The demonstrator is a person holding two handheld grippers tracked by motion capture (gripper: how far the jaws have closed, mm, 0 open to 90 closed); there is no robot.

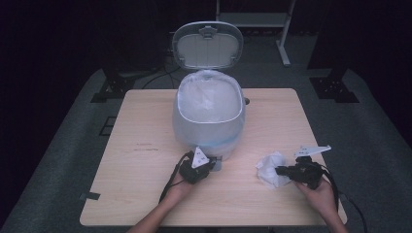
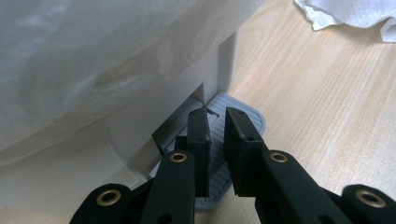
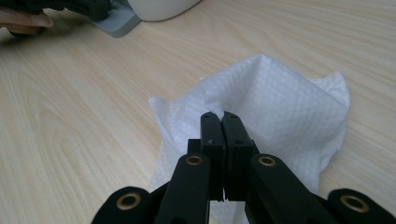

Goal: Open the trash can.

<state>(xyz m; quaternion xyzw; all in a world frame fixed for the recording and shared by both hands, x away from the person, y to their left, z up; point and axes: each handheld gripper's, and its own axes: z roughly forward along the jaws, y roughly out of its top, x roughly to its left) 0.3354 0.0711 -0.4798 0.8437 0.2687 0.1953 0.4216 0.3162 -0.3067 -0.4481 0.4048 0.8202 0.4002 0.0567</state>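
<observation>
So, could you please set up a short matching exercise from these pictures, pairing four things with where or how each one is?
Things:
1. bin lid
2. paper towel
3. left gripper
4. right gripper

States:
A. crumpled on the table
B. raised open
C. shut on the towel
D. over the grey pedal

Pairs: 1-B, 2-A, 3-D, 4-C

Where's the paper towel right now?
In the high view the paper towel lies crumpled on the table's near right side, right of the bin's pedal, with the right gripper at its edge.
</observation>
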